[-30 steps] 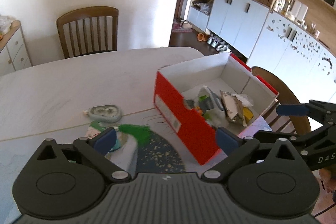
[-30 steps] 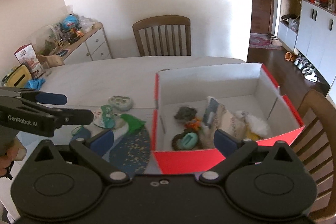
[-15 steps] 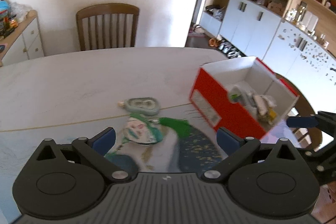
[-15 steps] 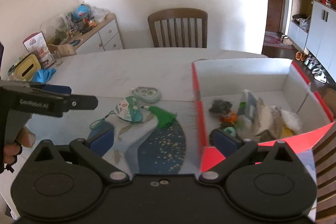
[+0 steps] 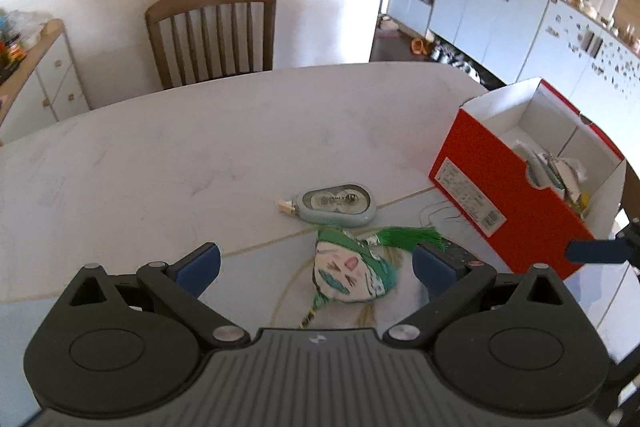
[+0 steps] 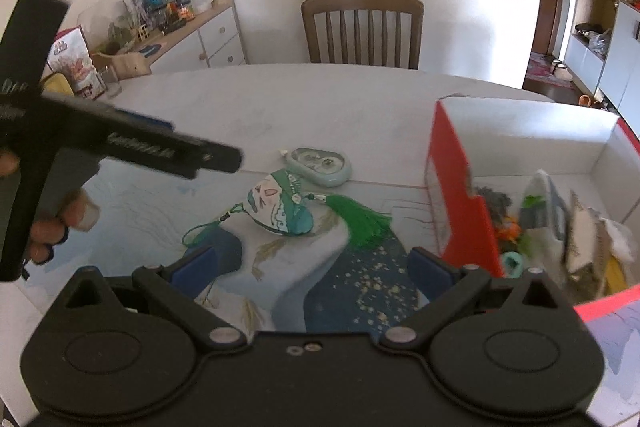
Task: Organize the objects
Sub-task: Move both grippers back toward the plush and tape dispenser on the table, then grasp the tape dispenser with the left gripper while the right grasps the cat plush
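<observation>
your left hand-held gripper [image 5: 316, 263] has swung from the red box [image 5: 500, 203] at right; fingers apart, empty, it frames the painted sachet [image 5: 352, 275] on the surface at lower centre, likely boxed next

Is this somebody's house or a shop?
Most likely a home, probably a dining room: a big table with a wooden chair behind it, and cupboards with shoes on the floor nearby.

chair [image 5: 212, 31] upper centre | sideboard [image 6: 192, 39] upper left, cluttered | cupboards [image 5: 500, 11] upper right | table [image 5: 160, 147] centre
</observation>
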`<state>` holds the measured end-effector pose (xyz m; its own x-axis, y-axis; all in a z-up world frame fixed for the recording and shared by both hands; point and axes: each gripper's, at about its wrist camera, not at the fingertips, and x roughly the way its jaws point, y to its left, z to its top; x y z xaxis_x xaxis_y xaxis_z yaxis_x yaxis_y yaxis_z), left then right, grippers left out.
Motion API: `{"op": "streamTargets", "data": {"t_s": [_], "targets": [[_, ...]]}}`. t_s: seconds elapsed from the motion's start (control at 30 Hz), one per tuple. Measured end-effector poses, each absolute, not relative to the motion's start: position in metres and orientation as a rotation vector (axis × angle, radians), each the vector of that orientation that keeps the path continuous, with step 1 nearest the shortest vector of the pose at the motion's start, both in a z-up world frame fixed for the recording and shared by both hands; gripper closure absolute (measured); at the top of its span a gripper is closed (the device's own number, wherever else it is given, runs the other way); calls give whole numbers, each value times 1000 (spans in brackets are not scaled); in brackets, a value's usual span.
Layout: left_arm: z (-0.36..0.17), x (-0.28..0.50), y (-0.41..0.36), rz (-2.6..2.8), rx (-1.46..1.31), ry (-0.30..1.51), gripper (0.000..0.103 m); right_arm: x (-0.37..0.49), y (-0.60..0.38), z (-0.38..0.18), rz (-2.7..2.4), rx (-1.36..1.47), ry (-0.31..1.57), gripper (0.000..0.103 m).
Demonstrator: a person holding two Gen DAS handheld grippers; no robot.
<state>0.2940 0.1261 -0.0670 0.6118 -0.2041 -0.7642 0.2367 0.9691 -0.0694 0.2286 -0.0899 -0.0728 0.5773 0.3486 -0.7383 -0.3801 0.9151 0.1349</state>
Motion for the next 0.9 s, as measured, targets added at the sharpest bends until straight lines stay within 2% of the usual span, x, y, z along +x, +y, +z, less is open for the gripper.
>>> {"op": "streamTargets", "data": {"t_s": [0.4, 0.9], "targets": [[-94, 369, 91, -303, 101, 941, 0, 265, -52, -105, 474, -104, 896, 4], [-139, 415, 70, -368, 184, 1029, 0, 303, -24, -135, 489, -81, 903, 4]]}}
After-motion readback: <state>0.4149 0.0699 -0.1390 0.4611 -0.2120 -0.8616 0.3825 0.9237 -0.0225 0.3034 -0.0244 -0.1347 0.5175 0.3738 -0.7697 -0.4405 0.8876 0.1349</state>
